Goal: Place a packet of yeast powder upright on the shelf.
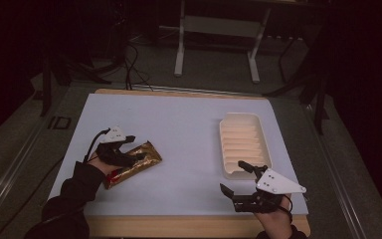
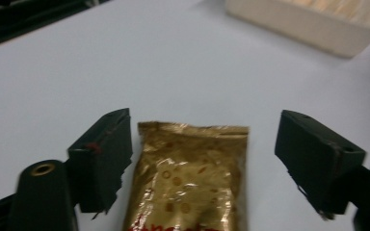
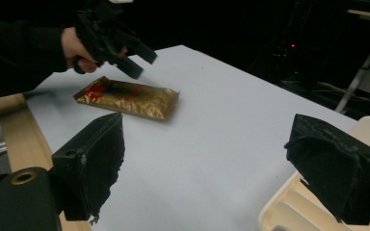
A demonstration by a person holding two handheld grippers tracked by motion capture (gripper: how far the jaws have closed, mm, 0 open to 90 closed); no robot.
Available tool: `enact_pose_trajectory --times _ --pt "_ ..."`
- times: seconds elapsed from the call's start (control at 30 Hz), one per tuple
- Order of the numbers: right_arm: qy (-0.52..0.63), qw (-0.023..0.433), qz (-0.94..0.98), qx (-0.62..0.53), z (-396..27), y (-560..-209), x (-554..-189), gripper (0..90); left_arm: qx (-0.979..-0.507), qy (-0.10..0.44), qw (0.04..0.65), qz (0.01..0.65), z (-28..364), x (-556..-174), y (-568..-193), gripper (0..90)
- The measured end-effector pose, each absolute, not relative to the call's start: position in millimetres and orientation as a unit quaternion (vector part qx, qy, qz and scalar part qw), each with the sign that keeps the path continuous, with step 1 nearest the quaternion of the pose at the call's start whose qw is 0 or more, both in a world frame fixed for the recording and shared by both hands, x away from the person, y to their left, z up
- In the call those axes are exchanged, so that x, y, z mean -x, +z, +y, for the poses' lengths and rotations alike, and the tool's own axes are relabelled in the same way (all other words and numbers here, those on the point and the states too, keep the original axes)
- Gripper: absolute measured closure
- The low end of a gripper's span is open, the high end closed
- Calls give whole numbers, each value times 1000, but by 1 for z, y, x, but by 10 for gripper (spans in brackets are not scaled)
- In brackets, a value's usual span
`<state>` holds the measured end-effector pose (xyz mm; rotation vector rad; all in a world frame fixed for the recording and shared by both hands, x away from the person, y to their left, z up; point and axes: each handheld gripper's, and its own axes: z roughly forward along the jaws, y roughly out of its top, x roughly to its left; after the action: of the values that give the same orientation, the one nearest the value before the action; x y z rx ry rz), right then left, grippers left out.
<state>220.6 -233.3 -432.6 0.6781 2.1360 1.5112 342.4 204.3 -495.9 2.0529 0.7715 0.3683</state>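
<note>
Left gripper straddling the gold packet, not yet gripping.

My left gripper (image 2: pixel 200 159) has its jaws apart with the gold packet (image 2: pixel 190 183) lying flat between them: the left pad sits just beside the packet's edge, the right pad clearly apart from it, so nothing is held. On the white table sheet (image 1: pixel 179 124) the packet lies at about eight o'clock, slanted, with my left gripper (image 1: pixel 135 149) over its middle. My right gripper (image 1: pixel 236 177) waits with jaws wide and nothing in them at about five o'clock, just beside the near end of the cream ribbed tray (image 1: pixel 242 142), which sits toward three o'clock. I judge this the grasp step: next I should centre the packet, settle low and close across its width without crumpling the foil.
</note>
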Motion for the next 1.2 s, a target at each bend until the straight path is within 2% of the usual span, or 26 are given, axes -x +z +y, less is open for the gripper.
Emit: enact_pose_trajectory --times 0.4,0.6,1.13,1.2 --pt "545 209 775 -242 -231 -435 -221 135 -860 119 378 322 201 -366 -511 339" --pt "544 206 777 -241 -231 -437 -222 135 -872 99 343 335 200 -377 -519 339" --pt "540 201 782 -237 -229 -439 -222 139 -876 29 321 359 197 -389 -530 343" --pt "540 200 782 -237 -229 -439 -222 140 -881 15 315 352 194 -390 -528 376"
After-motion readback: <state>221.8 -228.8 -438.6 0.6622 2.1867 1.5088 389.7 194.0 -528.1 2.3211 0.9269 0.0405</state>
